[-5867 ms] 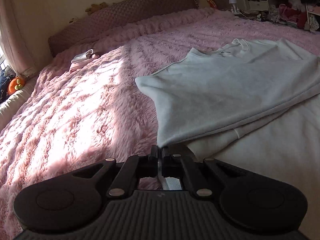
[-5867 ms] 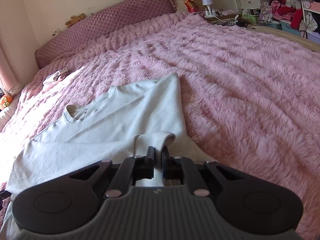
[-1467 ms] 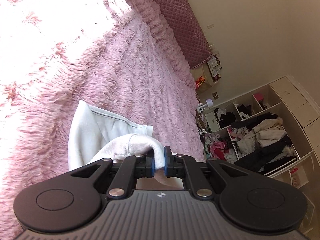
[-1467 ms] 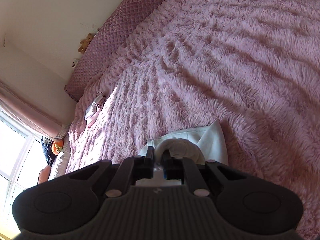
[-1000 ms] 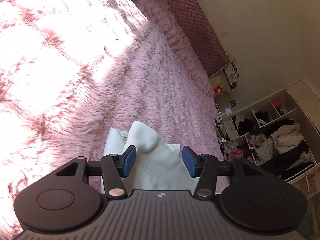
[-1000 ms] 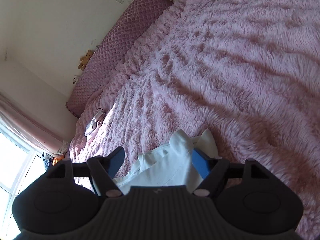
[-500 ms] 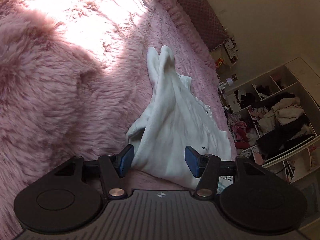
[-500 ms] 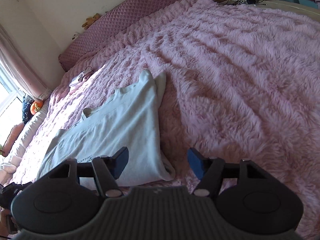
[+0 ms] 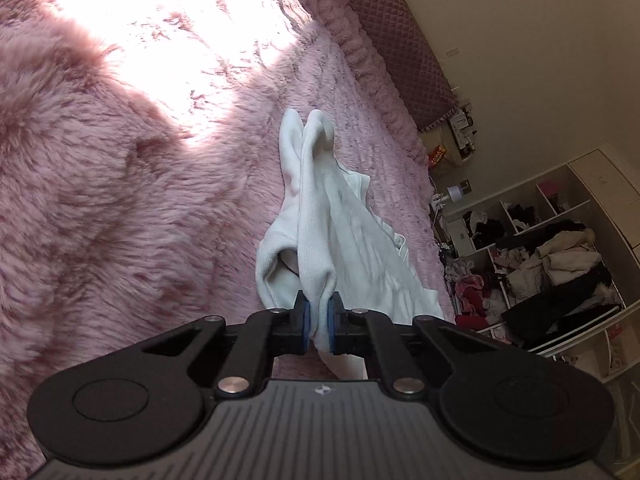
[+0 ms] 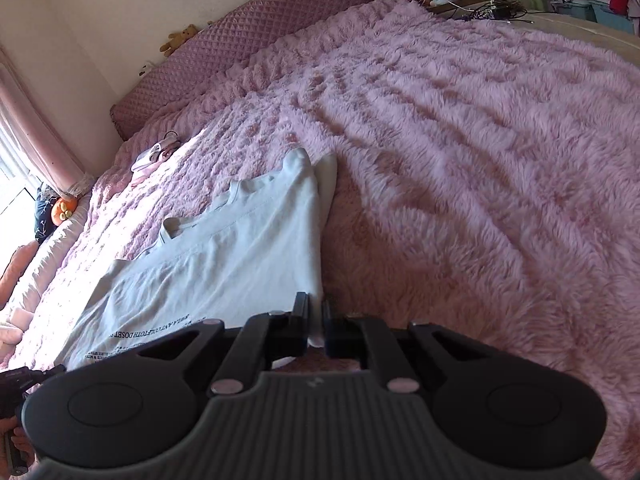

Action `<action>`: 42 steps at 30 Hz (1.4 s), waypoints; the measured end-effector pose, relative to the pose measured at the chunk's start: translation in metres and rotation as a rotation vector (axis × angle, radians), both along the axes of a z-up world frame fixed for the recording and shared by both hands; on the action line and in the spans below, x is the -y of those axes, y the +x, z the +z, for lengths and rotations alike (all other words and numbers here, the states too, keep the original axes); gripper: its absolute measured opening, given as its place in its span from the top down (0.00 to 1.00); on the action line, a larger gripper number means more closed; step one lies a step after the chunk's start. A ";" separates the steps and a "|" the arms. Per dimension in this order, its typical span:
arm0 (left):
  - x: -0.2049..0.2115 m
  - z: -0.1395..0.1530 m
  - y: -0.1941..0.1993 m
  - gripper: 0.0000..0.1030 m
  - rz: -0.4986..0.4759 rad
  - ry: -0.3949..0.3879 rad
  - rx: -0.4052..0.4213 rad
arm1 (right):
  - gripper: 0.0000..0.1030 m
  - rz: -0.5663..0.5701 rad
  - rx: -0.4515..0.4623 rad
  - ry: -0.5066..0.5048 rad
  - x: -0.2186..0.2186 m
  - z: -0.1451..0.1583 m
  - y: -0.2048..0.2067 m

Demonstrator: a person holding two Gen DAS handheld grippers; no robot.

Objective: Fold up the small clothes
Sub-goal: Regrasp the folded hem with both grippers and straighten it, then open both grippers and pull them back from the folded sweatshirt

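Half a second ago both sets of jaws stood wide apart over the cloth; now the left hand-held gripper (image 9: 318, 327) is closed on a fold of the white cotton long-sleeved shirt (image 9: 340, 240), and the right hand-held gripper (image 10: 316, 330) pinches its near corner. This shirt (image 10: 224, 264) lies folded lengthwise on the fluffy pink bed blanket (image 10: 460, 160). I judge it light, soft and floppy, so hems and corners are the best places for holding.

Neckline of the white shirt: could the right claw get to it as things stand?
Probably not right away: the right claw is shut on the white shirt's near edge. Nothing lies over the neckline, so releasing would free the way.
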State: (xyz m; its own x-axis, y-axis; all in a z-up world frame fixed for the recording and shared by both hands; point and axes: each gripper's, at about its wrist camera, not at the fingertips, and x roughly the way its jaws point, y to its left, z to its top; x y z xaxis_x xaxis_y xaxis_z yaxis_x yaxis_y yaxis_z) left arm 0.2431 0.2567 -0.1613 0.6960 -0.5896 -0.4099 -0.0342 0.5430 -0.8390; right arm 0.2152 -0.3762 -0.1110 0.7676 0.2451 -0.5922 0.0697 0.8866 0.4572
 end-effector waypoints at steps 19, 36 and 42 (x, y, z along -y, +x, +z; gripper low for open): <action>0.012 -0.028 -0.004 0.73 -0.058 0.048 -0.129 | 0.95 -0.042 -0.115 -0.061 0.012 -0.034 -0.014; 0.039 0.062 0.002 0.49 -0.040 0.313 0.093 | 0.66 -0.055 -0.102 -0.202 0.009 -0.014 -0.021; 0.048 0.059 0.036 0.48 0.022 0.390 0.128 | 0.53 -0.064 0.013 -0.233 0.014 0.007 -0.003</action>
State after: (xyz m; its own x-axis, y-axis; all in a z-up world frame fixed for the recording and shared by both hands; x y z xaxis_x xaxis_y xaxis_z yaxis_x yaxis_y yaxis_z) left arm 0.2791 0.2085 -0.1020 0.7666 -0.3918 -0.5088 0.0425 0.8215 -0.5686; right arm 0.2118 -0.3899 -0.1039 0.7848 0.0536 -0.6174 0.1246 0.9623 0.2419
